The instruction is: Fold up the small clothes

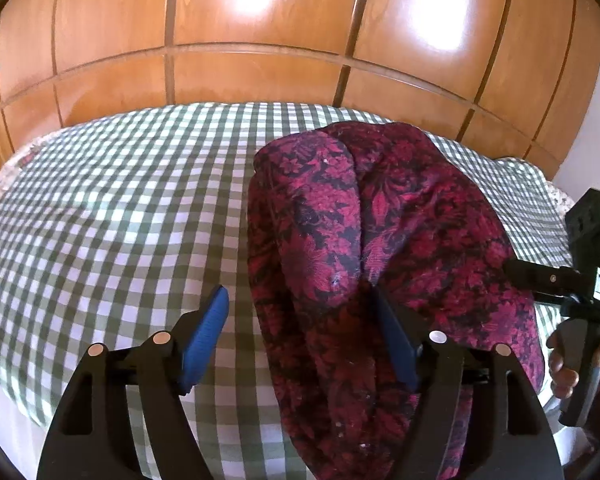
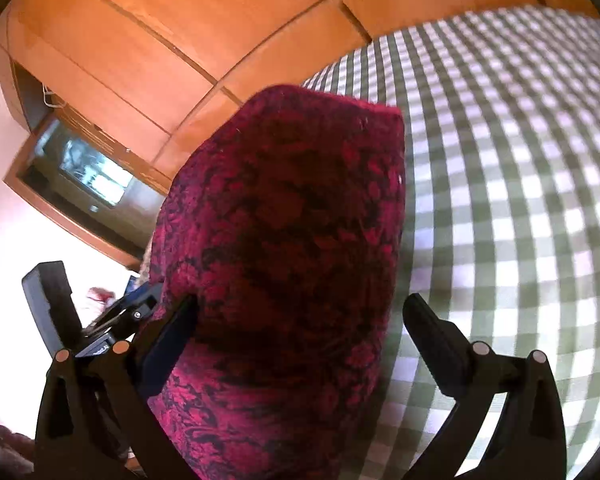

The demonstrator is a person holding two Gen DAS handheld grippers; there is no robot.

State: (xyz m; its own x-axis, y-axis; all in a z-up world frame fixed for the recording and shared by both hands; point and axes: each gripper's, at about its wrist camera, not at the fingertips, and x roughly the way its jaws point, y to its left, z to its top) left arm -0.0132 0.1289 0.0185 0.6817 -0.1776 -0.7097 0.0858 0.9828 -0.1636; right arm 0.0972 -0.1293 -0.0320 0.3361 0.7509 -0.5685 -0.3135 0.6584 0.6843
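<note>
A dark red and black floral garment (image 1: 380,248) lies in a long folded strip on the checked bedspread (image 1: 112,216). My left gripper (image 1: 300,316) is open; its left blue finger (image 1: 210,332) is over the bedspread and its right finger (image 1: 396,340) rests against the garment. In the right wrist view the garment (image 2: 284,264) fills the middle, and my right gripper (image 2: 300,320) is open with the cloth between its fingers. The right gripper also shows in the left wrist view (image 1: 580,280), held by a hand at the garment's right edge.
A wooden wardrobe (image 1: 260,40) stands right behind the bed. A wood-framed screen or mirror (image 2: 80,176) sits on the wall at left in the right wrist view. The bedspread (image 2: 520,200) extends to the right.
</note>
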